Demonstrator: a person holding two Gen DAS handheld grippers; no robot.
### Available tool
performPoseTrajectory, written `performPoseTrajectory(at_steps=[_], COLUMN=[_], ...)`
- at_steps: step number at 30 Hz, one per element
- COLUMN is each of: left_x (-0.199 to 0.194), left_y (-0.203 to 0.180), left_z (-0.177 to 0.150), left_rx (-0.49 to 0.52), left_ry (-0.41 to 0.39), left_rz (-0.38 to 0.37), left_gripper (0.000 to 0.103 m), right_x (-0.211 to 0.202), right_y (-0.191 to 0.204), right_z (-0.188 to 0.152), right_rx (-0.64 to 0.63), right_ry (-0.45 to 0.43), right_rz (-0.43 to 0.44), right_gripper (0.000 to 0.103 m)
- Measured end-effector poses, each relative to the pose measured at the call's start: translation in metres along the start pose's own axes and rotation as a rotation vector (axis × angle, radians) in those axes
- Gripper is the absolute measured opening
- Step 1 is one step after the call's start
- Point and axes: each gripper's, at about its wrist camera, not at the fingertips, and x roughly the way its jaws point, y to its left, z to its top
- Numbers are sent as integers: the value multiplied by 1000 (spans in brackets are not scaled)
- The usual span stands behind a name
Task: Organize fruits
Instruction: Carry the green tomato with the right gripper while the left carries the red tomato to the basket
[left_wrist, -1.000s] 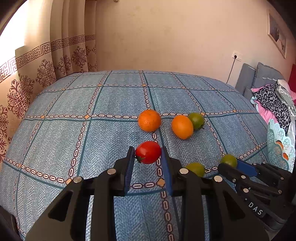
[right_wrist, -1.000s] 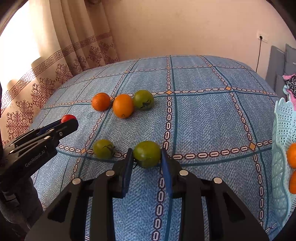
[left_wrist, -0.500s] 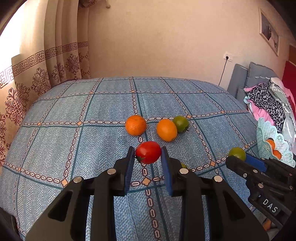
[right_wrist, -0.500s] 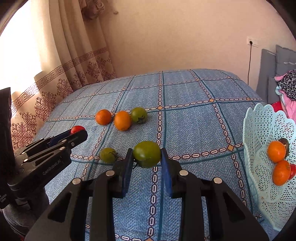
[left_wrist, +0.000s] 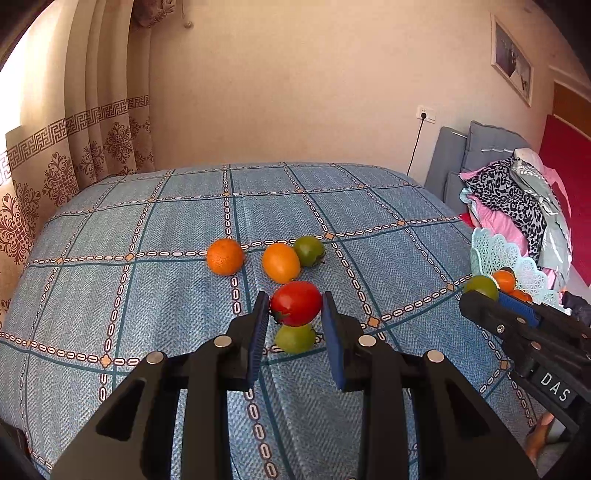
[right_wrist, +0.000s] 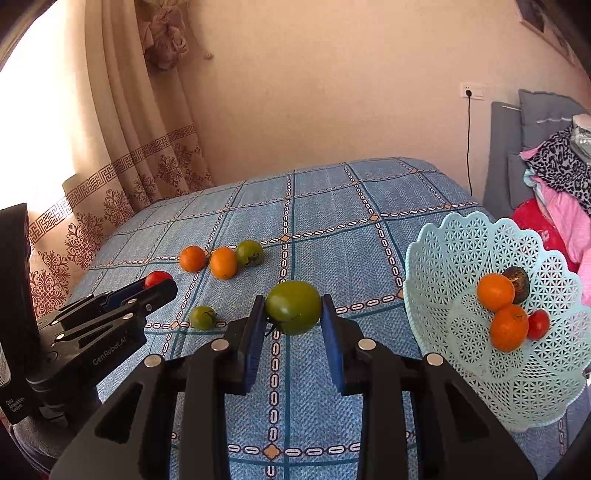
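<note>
The left gripper (left_wrist: 295, 317) has its two blue-padded fingers closed to about the width of a glossy red oval tomato (left_wrist: 295, 303), which sits pinched between the pads at their tips, lifted clear of the blue checked bedspread (left_wrist: 147, 295). The right gripper (right_wrist: 293, 314) likewise clamps a round green unripe tomato (right_wrist: 293, 307) between its pad tips, also off the cloth. Both fruits look light, smooth-skinned and somewhat slippery; the red one is probably soft enough to bruise, the green one firmer, so a gentle squeeze across the widest middle seems the sound hold, which is roughly where the pads sit now. The red tomato's long axis runs across from finger to finger, its green calyx turned toward the left finger and slightly down. The green tomato is nearly spherical, with its stem end pointing down and toward the left finger. Directly below and beyond the left fingers lies a small yellow-green tomato (left_wrist: 294, 338) on the cloth; farther ahead of them are two oranges (left_wrist: 225, 256) and another green tomato (left_wrist: 309, 250), the nearer orange touching that tomato. The pale turquoise lattice plastic basket (right_wrist: 436, 258), already holding oranges, a small red tomato and a dark fruit, stands to the right of the right fingers, near them.
</note>
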Motion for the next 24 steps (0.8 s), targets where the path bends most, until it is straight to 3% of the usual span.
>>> performPoseTrajectory(at_steps=[24], left_x=[-32], left_y=[-62], left_z=[9], left_rx=[93], left_ry=[-29], left_rz=[-94], left_gripper=[30], right_x=[-57], right_y=[-82], right_z=[-13], right_rx=[154], right_ry=[-83], right_rz=[-114], right_gripper=[30])
